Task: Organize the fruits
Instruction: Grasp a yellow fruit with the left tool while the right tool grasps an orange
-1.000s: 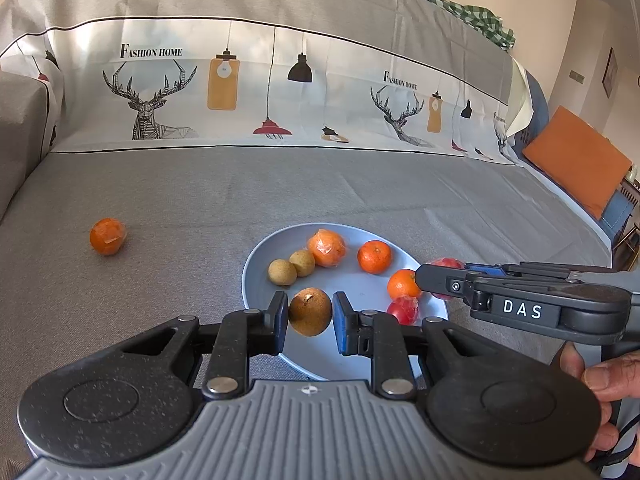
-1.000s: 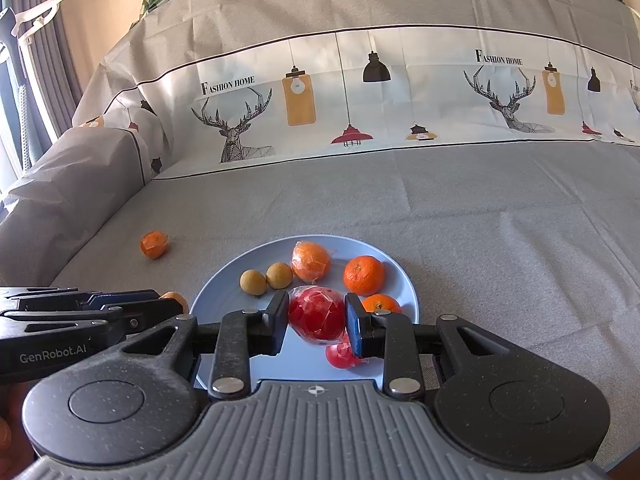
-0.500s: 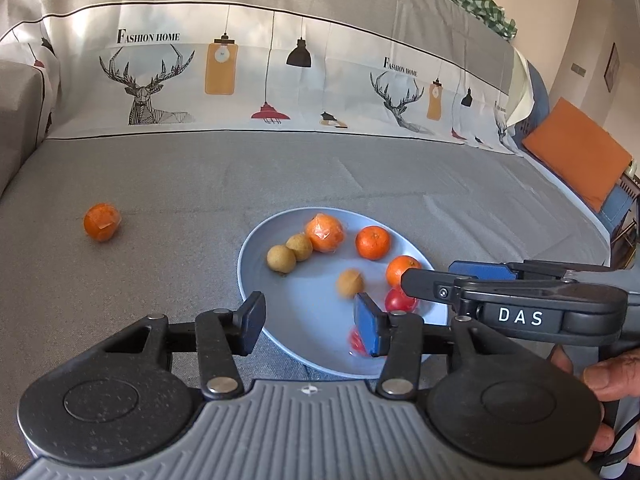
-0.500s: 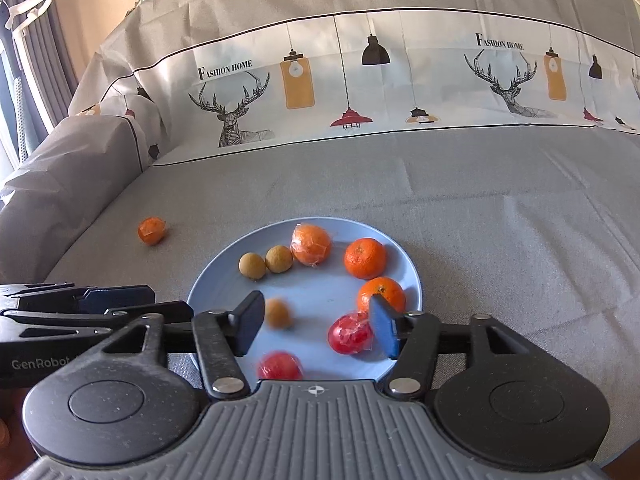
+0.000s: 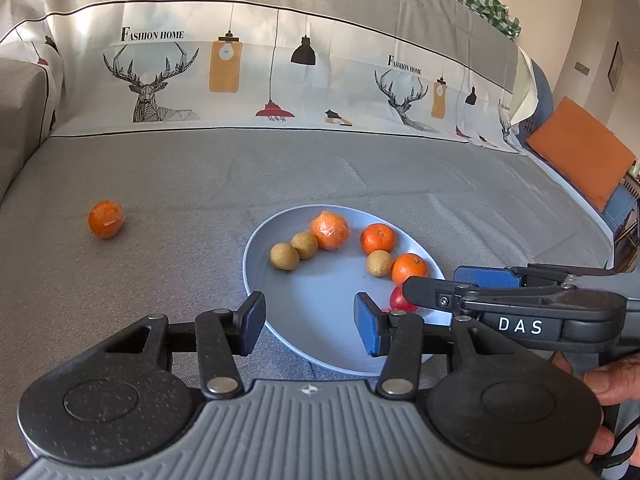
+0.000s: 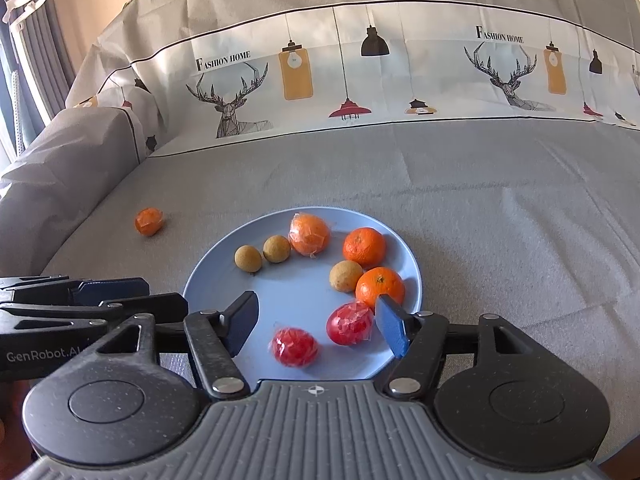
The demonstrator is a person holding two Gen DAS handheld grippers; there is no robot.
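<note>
A blue plate [image 5: 320, 292] [image 6: 288, 292] lies on the grey sofa cover. It holds three small brown fruits [image 6: 346, 276], three oranges [image 6: 364, 245], one of them wrapped [image 6: 310, 234], and two wrapped red fruits [image 6: 294, 347] [image 6: 349, 323]. One wrapped orange [image 5: 105, 219] [image 6: 149, 221] lies on the cover left of the plate. My left gripper [image 5: 310, 320] is open and empty over the plate's near edge. My right gripper [image 6: 316, 326] is open and empty above the red fruits. It shows side-on in the left wrist view [image 5: 440, 288], hiding part of a red fruit [image 5: 400, 300].
The sofa back carries a printed cover with deer and lamps [image 5: 280, 72]. A grey armrest [image 6: 60, 168] rises at the left. An orange cushion [image 5: 580, 152] lies at the far right. The left gripper's body [image 6: 72, 312] sits left of the plate in the right wrist view.
Both grippers opened. The left let go of a brown fruit, which rolled next to the oranges. The right let go of a red fruit, now on the plate. Both grippers drew back a little.
</note>
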